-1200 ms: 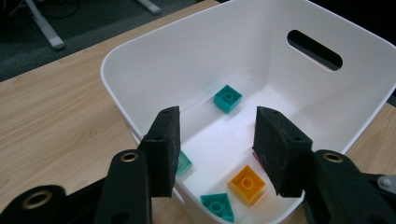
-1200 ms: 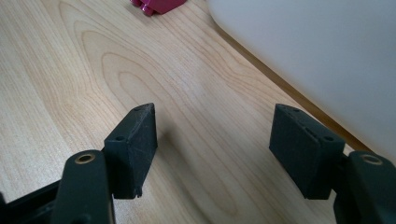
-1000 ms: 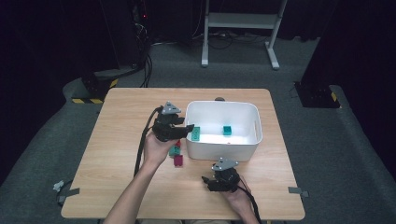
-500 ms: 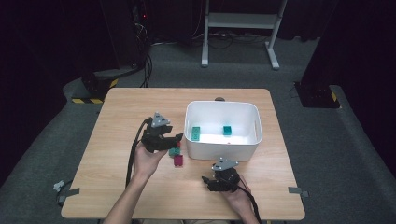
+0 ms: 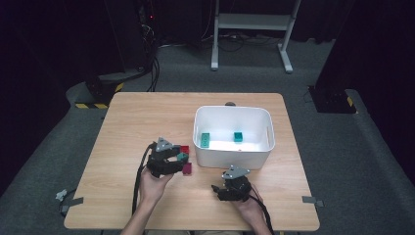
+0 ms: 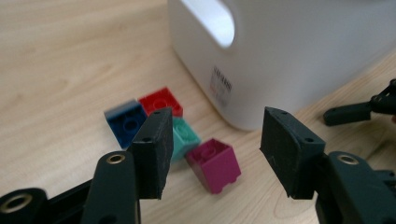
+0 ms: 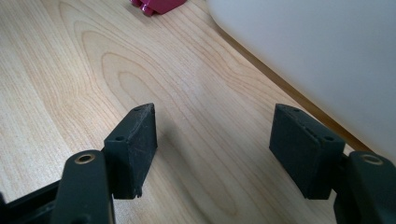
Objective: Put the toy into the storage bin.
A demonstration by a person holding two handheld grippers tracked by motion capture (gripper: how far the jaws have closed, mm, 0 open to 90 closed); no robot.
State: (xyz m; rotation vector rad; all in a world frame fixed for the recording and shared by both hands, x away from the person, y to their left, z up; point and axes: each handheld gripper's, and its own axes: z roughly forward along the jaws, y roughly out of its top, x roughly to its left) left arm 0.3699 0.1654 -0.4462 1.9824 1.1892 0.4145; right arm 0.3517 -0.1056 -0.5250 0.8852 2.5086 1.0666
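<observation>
A: The wooden table (image 5: 147, 117) is carrying four bricks; the magenta brick (image 6: 215, 163) is lying just ahead of the left gripper (image 6: 212, 149), whose jaws are standing apart, empty.

B: Closing now is risking to pinch the teal brick (image 6: 184, 135) too. Only the high view is showing two bricks inside the white bin (image 5: 232, 154); the right gripper (image 7: 215, 149) is also gaping.

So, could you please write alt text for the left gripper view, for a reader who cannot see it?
The left gripper, jaws open and empty, points down at four small toy bricks on a wooden table: magenta brick, teal brick, red brick and blue brick. A white bin stands just behind them.
</observation>
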